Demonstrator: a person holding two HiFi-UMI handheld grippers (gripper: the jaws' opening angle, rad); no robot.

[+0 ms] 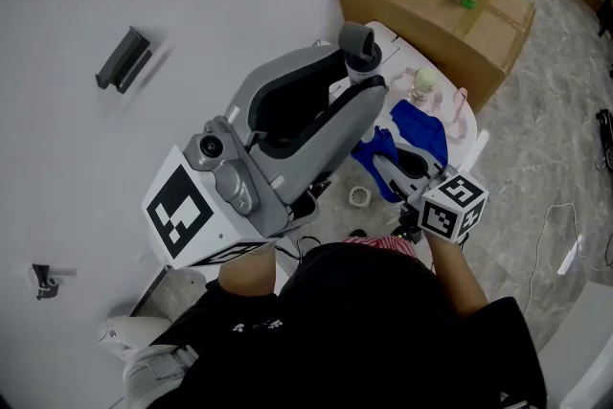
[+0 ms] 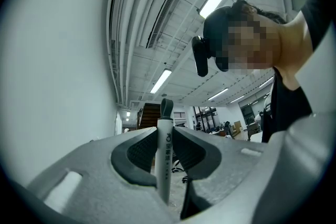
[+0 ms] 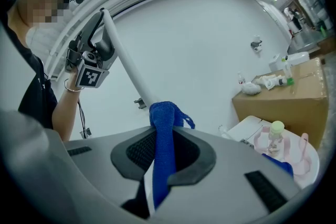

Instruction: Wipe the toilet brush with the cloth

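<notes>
My left gripper is shut on the toilet brush, gripping its white handle just below the grey loop end. In the left gripper view that handle stands upright between the jaws, with the brush head hidden. My right gripper is shut on the blue cloth, lower right of the left one. In the right gripper view the cloth hangs between the jaws and its top bunches against the white handle, which slants up to the left gripper.
A cardboard box with bottles and rags stands at the back right. A white stand with a pink tray and a small bottle is just behind the cloth. A tape roll lies on the floor. The white wall carries a dark bracket.
</notes>
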